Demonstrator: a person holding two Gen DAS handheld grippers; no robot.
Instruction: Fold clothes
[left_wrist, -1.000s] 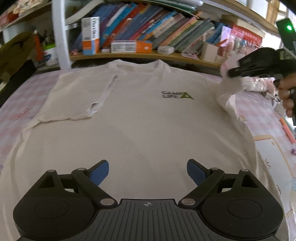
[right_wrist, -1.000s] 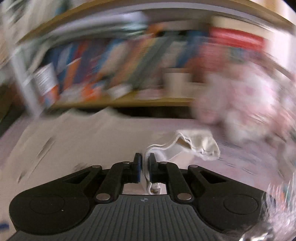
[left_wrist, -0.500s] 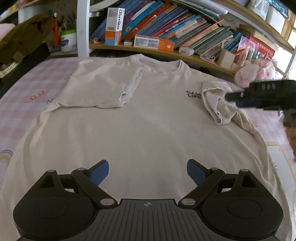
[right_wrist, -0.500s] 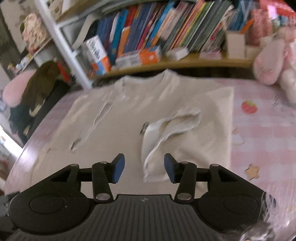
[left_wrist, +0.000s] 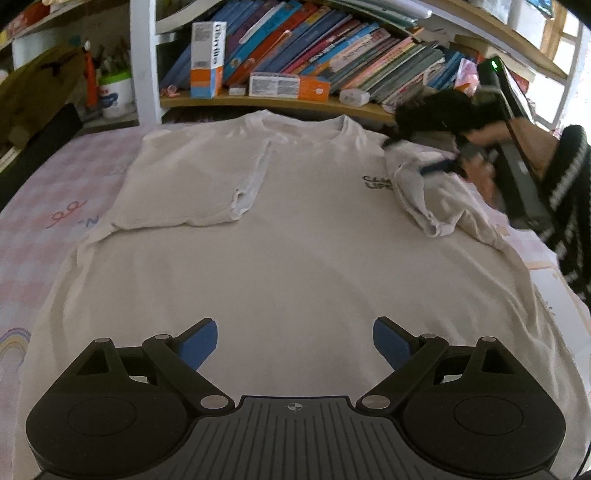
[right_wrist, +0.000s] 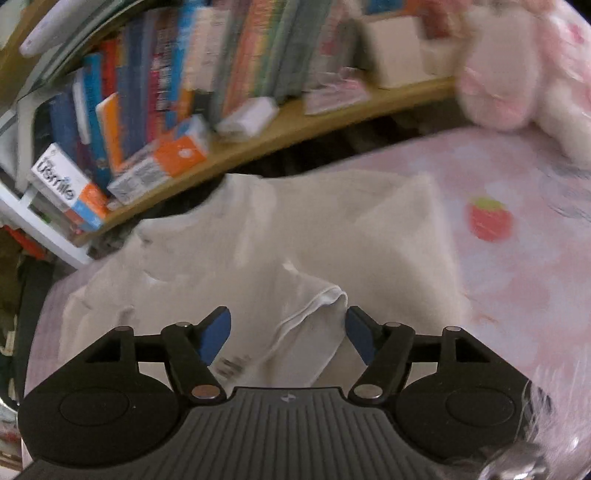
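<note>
White cotton fills the left wrist view: the T-shirt (left_wrist: 295, 229) is spread flat on the bed, both sleeves turned inward, the body seen unfolded; the left gripper (left_wrist: 295, 343) is held wide apart above the lower centre

In the right wrist view, the right gripper (right_wrist: 288, 334) is spread apart around the right sleeve (right_wrist: 314, 325), which lies unclamped at lower centre

The cream-white cotton T-shirt (left_wrist: 295, 229) carries a small dark and green chest logo (left_wrist: 377, 182). Under it, the pale pink bed sheet (right_wrist: 517, 266) shows a red strawberry print (right_wrist: 490, 218) and a pastel rainbow (left_wrist: 14, 341). Both black tools have blue finger pads (left_wrist: 199, 341). The person's sleeve (left_wrist: 569, 206) is black with white stripes.
</note>
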